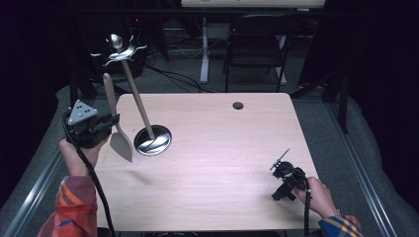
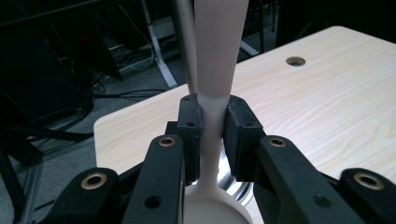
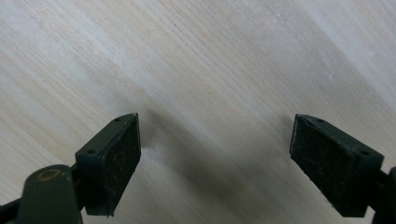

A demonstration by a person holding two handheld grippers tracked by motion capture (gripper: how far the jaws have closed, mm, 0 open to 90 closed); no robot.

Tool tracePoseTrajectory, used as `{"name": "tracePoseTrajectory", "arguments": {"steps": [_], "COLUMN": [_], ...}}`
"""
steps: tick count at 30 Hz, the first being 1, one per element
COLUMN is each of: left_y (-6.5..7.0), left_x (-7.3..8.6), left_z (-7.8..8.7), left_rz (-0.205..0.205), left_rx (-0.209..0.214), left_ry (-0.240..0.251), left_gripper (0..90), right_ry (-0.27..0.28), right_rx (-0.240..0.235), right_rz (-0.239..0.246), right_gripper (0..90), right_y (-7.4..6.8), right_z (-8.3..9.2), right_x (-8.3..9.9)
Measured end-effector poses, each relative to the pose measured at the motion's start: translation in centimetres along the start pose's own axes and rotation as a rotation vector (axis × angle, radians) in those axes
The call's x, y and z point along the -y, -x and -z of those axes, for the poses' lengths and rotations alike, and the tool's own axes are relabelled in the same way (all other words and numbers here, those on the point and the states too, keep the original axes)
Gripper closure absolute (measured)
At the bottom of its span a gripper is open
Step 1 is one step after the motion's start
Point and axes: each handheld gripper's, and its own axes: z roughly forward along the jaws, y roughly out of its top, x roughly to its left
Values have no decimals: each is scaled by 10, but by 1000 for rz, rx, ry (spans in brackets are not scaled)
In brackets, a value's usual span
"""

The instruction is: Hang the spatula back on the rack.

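High view, left edge of the table (image 1: 217, 163): the left gripper (image 1: 109, 122) is held above the table's near-left corner in the person's left hand (image 1: 79, 155). Its jaws are clamped on the beige spatula (image 1: 117, 126). The grip sits on the narrow part of the handle, just above the blade. The handle rises up and slightly left past the jaws; the flat blade hangs below them, its tip pointing down toward the wood, clear of the surface as far as the shadow suggests.

Left gripper view: both black pads (image 2: 190, 135) press flat against the spatula (image 2: 215, 56) neck from either side, no gap visible. The handle widens above the pads; the rounded top of the blade shows below them.

Just right of the spatula stands the utensil stand (image 1: 153, 140): a round shiny metal base on the table, with a wooden post leaning up and back to a metal hook crown (image 1: 120, 49). The blade is just beside the base; contact cannot be judged. In the left gripper view a slice of the metal base (image 2: 233, 186) shows behind the jaws.

Far right, near edge: the right gripper (image 1: 279, 163) rests low at the table in the person's right hand (image 1: 318, 195), well apart from the spatula. Right gripper view: its pads (image 3: 116, 158) stand wide apart over bare wood, holding nothing.
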Motion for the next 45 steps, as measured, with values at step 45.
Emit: {"name": "tracePoseTrajectory", "arguments": {"steps": [45], "left_y": [-10], "left_x": [-23], "left_z": [-13], "left_rz": [51], "left_rx": [-85], "left_ry": [-75], "left_gripper": [780], "right_ry": [-16], "right_rx": [7], "right_rz": [12], "right_gripper": [160], "right_y": [-2], "right_z": [3], "right_x": [2]}}
